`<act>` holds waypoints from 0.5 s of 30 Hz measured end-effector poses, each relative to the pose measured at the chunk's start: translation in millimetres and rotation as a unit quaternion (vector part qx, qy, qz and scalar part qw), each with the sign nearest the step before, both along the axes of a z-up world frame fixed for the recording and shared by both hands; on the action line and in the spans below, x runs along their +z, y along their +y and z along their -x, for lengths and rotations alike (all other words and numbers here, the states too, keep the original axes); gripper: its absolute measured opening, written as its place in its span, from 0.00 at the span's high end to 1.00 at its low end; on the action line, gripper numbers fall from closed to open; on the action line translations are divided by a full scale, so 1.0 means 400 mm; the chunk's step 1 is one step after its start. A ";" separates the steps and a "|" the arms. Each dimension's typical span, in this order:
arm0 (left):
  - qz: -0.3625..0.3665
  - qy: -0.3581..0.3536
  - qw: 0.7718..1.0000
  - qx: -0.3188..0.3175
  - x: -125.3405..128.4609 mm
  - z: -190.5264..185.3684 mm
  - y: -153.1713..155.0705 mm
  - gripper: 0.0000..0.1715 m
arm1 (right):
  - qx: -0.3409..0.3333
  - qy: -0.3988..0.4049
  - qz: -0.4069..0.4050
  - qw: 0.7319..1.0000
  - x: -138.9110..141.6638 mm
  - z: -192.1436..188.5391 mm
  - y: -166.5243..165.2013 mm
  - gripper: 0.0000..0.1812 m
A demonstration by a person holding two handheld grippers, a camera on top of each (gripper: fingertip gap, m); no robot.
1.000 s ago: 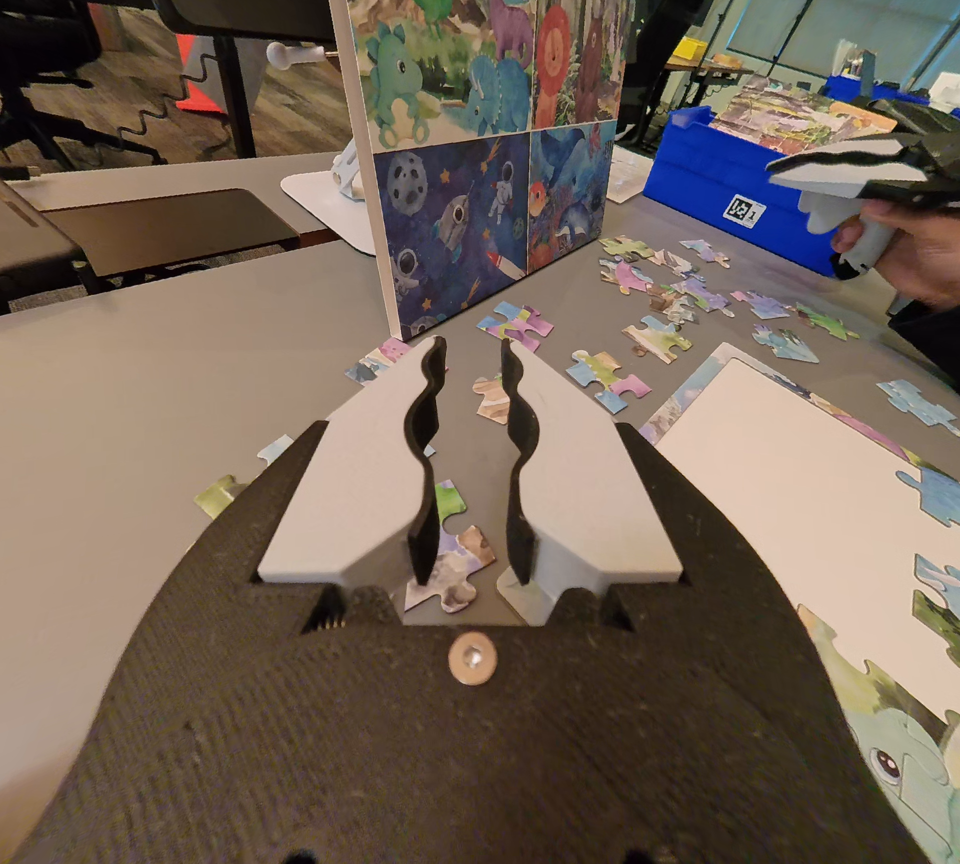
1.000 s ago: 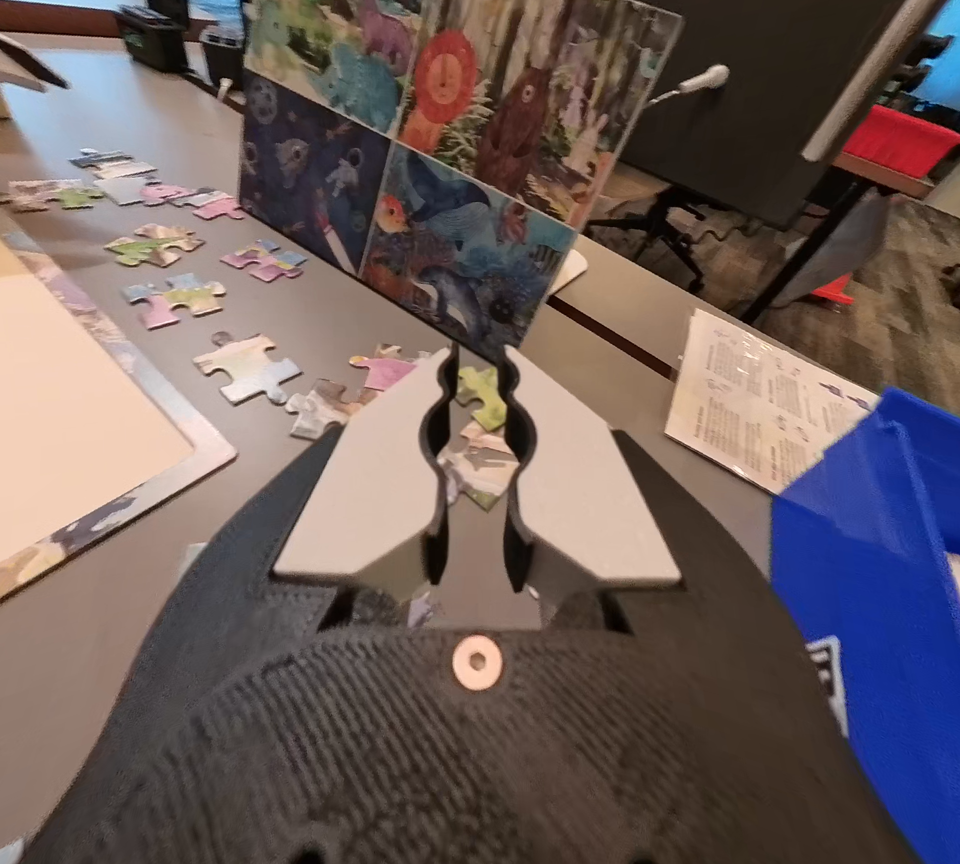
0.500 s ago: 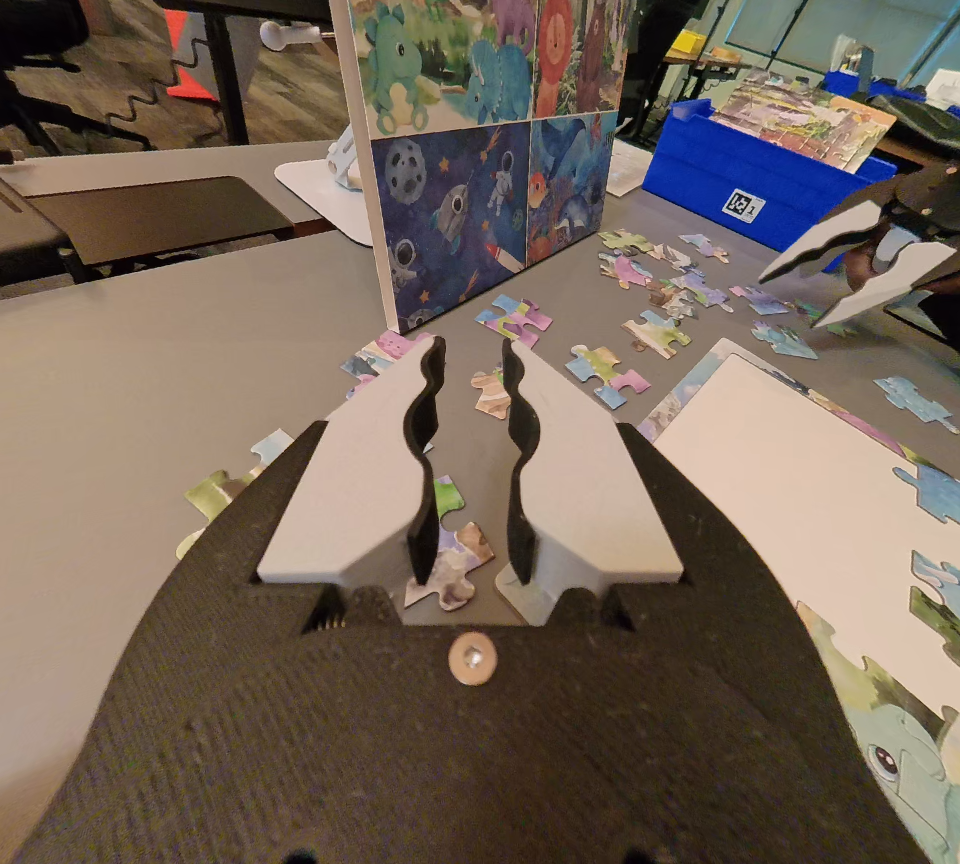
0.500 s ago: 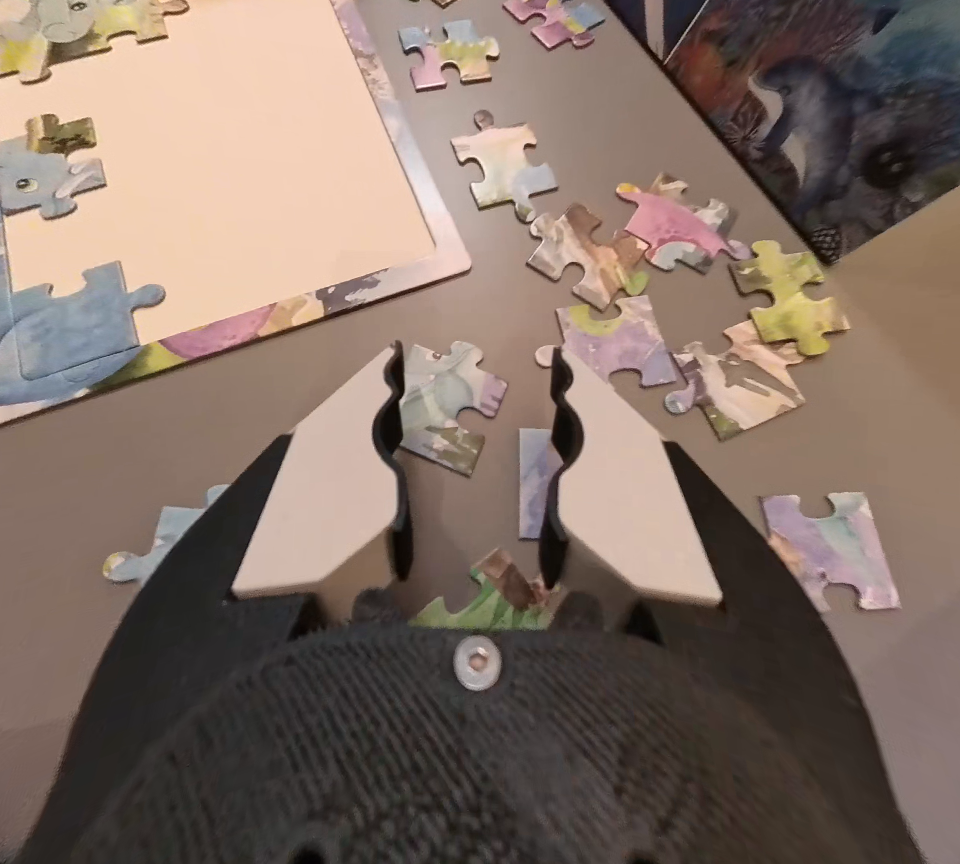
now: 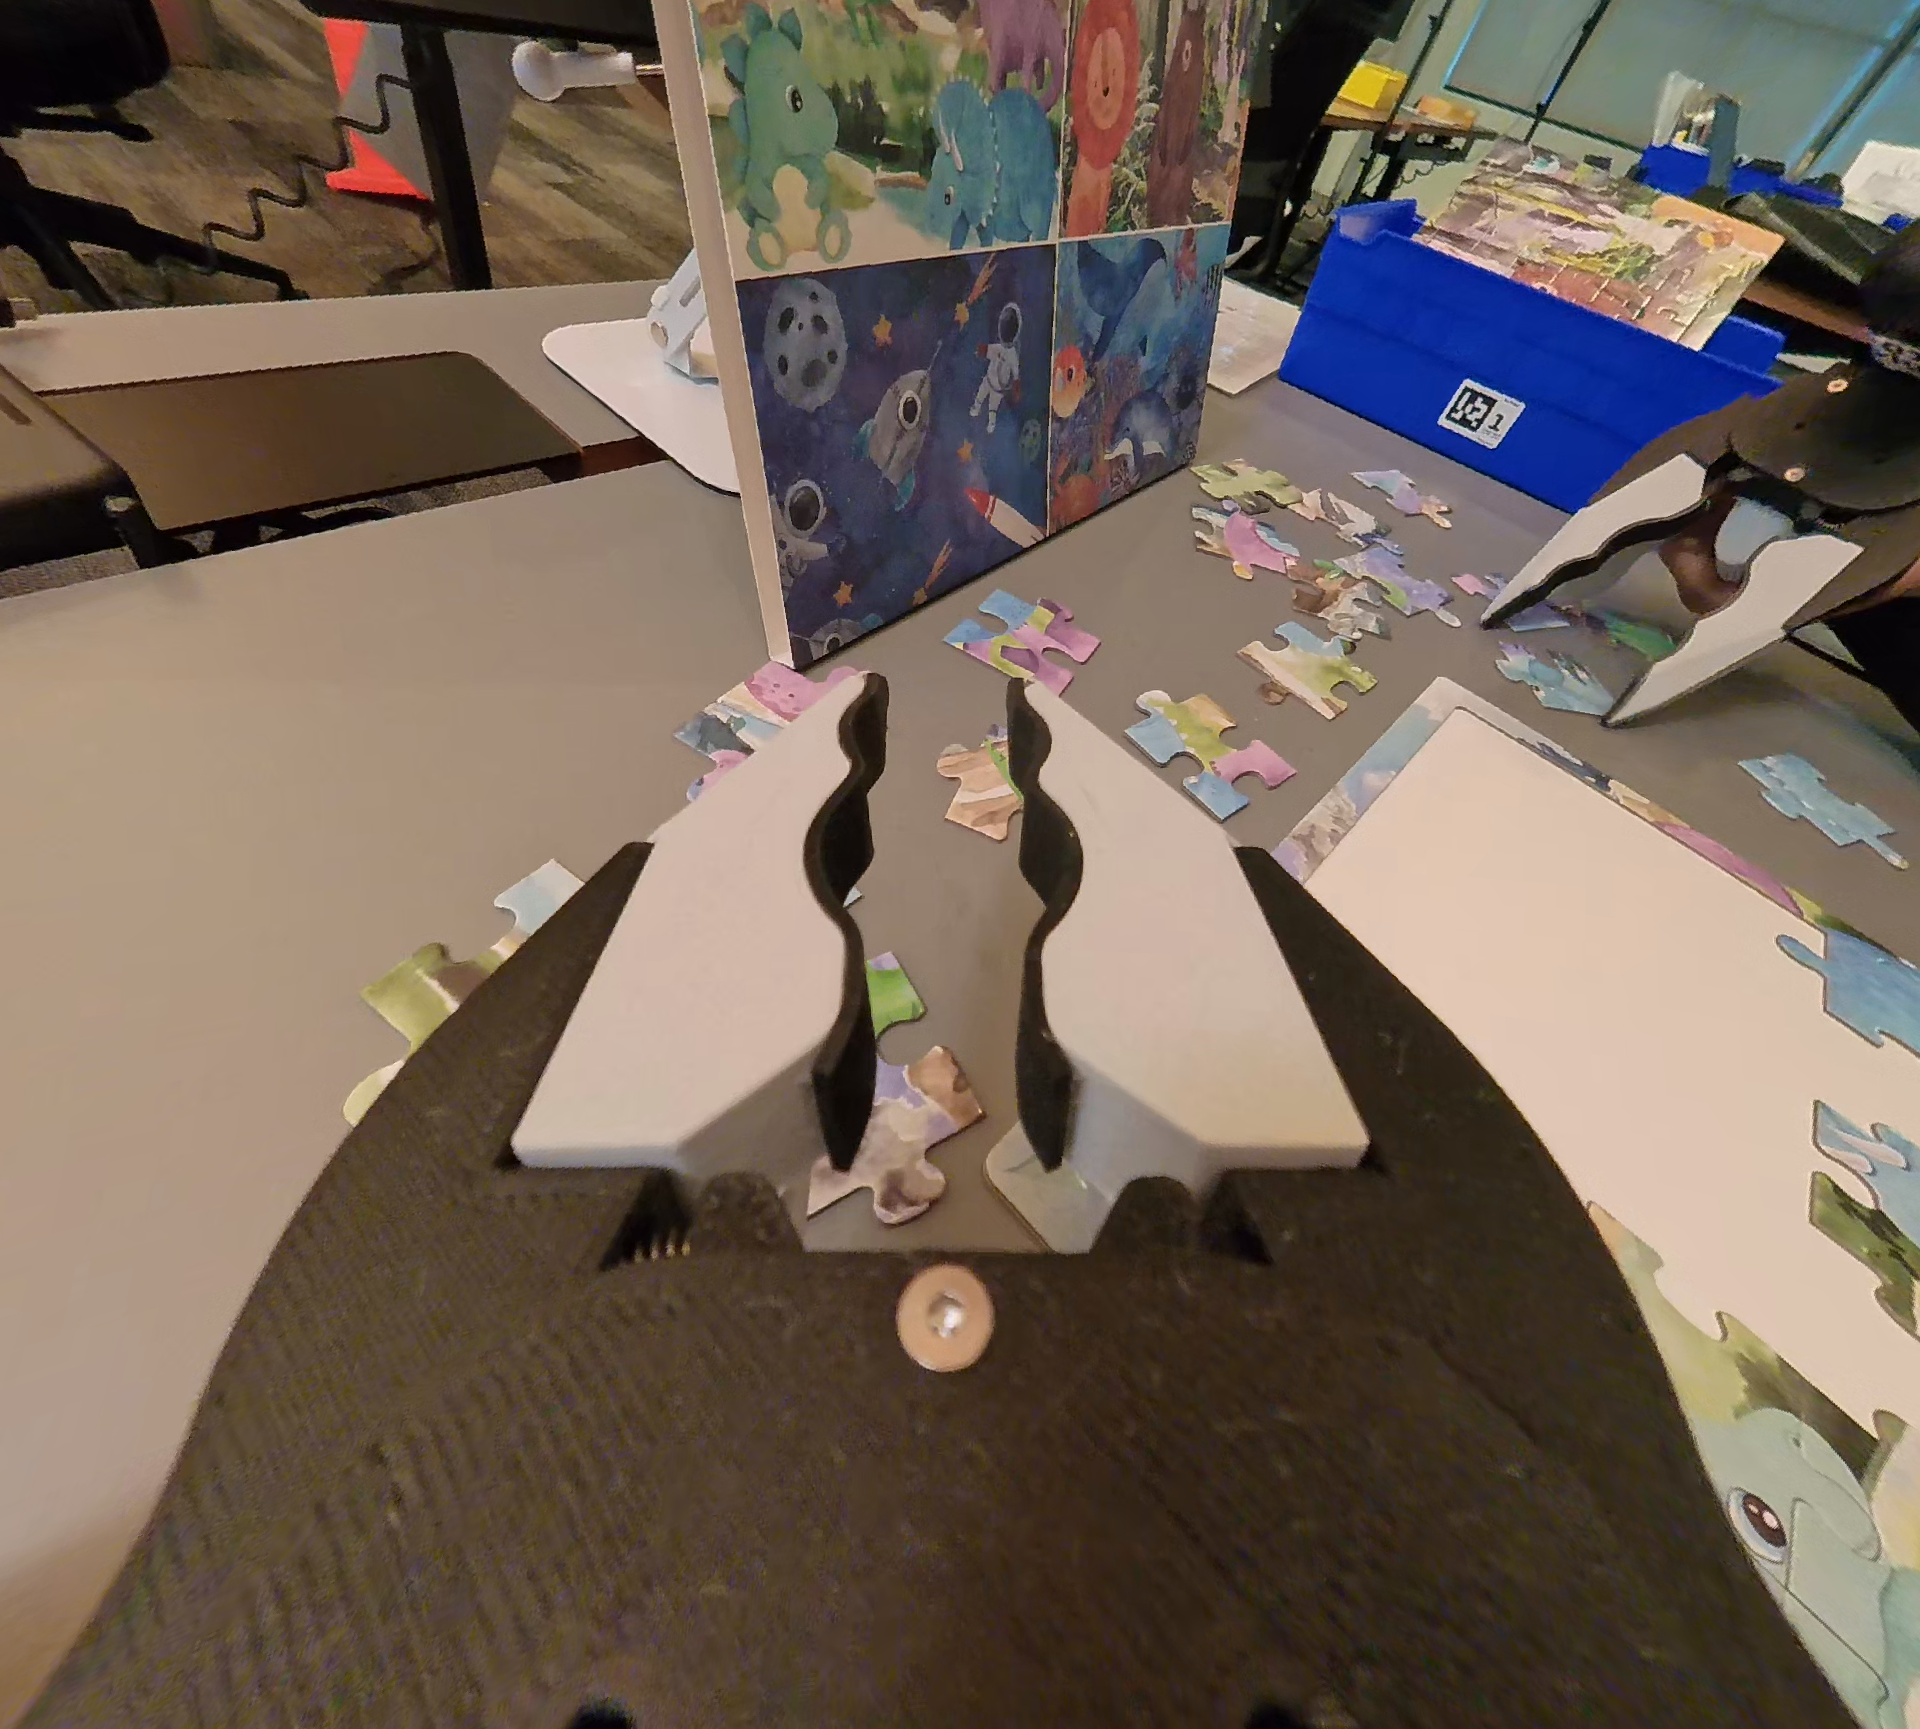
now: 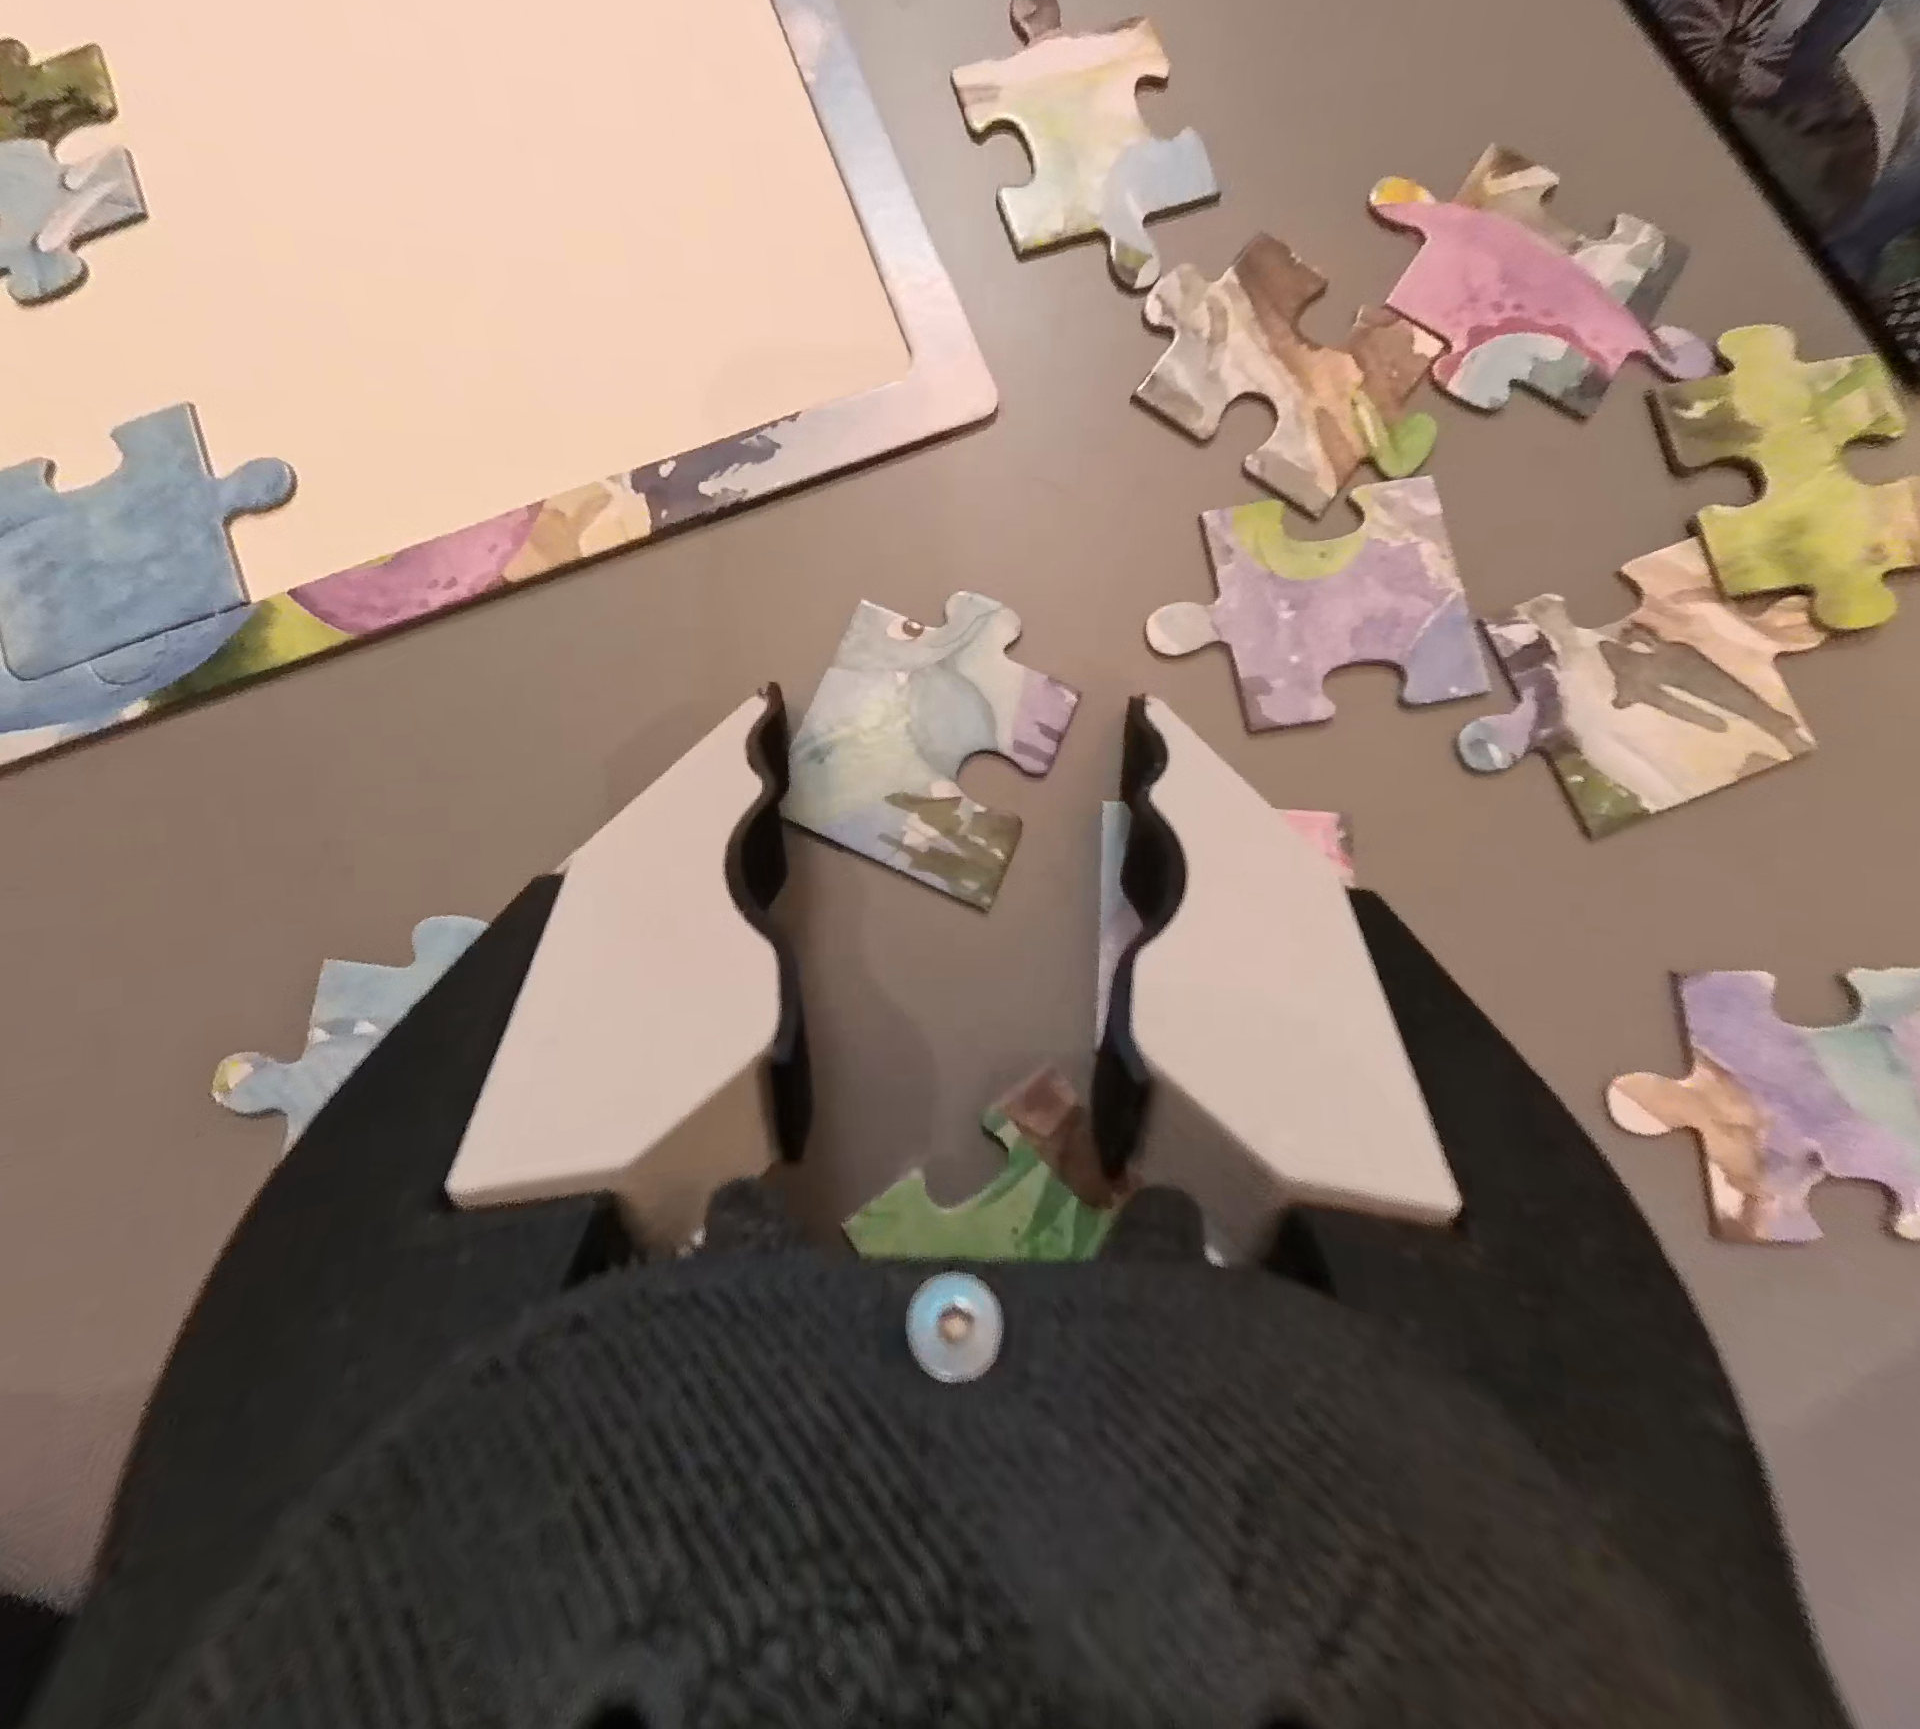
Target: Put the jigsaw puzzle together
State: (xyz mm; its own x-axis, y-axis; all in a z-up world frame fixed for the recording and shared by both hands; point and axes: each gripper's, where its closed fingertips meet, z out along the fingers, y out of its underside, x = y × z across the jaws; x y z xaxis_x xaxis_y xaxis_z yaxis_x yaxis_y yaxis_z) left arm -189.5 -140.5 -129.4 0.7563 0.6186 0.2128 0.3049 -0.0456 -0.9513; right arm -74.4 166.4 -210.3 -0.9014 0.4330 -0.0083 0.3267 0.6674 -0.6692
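Just beyond the spread right gripper (image 6: 945,703), a flat pale blue-green cardboard jigsaw piece (image 6: 920,749) touches its left finger. Left gripper (image 5: 948,697) gapes, empty

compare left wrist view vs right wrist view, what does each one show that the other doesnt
Only the left wrist view shows the blue bin, the whole upright picture board and the left gripper, open. Only the right wrist view shows the pale blue-green piece lying between the right gripper fingertips. Both show the right gripper open, the puzzle tray and loose pieces on the grey table.
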 end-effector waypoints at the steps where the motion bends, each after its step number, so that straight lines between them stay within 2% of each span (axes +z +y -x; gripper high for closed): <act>1: -0.001 0.000 1.000 0.000 0.000 0.000 0.000 0.88 | 0.000 0.003 -0.002 1.000 -0.001 0.001 0.001 0.65; 15: 0.000 -0.004 1.000 -0.001 -0.005 0.001 0.001 0.88 | 0.012 0.005 -0.003 1.000 0.001 -0.005 -0.010 0.73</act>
